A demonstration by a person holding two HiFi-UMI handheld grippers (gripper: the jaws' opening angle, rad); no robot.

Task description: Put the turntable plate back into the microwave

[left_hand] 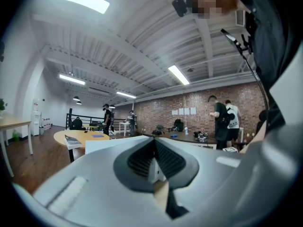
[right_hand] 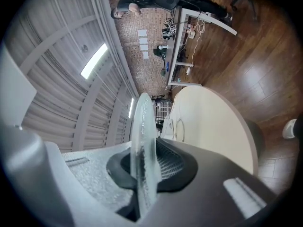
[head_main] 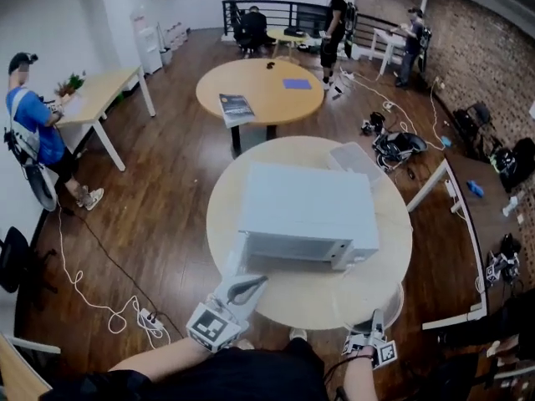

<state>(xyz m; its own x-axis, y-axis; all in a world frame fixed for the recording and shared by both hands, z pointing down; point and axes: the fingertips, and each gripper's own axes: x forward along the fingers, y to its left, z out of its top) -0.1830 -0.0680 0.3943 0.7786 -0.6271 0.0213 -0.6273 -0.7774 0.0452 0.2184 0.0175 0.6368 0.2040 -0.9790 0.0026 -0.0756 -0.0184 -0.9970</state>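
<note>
open office floor of dark wood, with a round pale table (head_main: 334, 295) in the middle of it and the microwave (head_main: 309, 207) sitting on top.

nearest the person, off the microwave's near right corner and out by the table's edge, the right gripper (head_main: 374, 324) is clenched on the turntable plate (right_hand: 142, 126). the glass rim is pinched edge-on between the two pads. the plate looks to lie roughly flat, parallel to the tabletop, and it reaches forward from the fingers.

a little further in, the left gripper (head_main: 251, 286) sits just beside the microwave's near left corner. its fingers are pressed together with nothing between them. it is the nearer of the two to the box.

the microwave's near face looks closed from here, though i can't be sure of the door. the opening lies ahead and to the left of the plate. i'd say the empty left hand has to clear that front before the right can slide the plate in flat.

beyond the microwave, a second round table and several people stand well apart.
</note>
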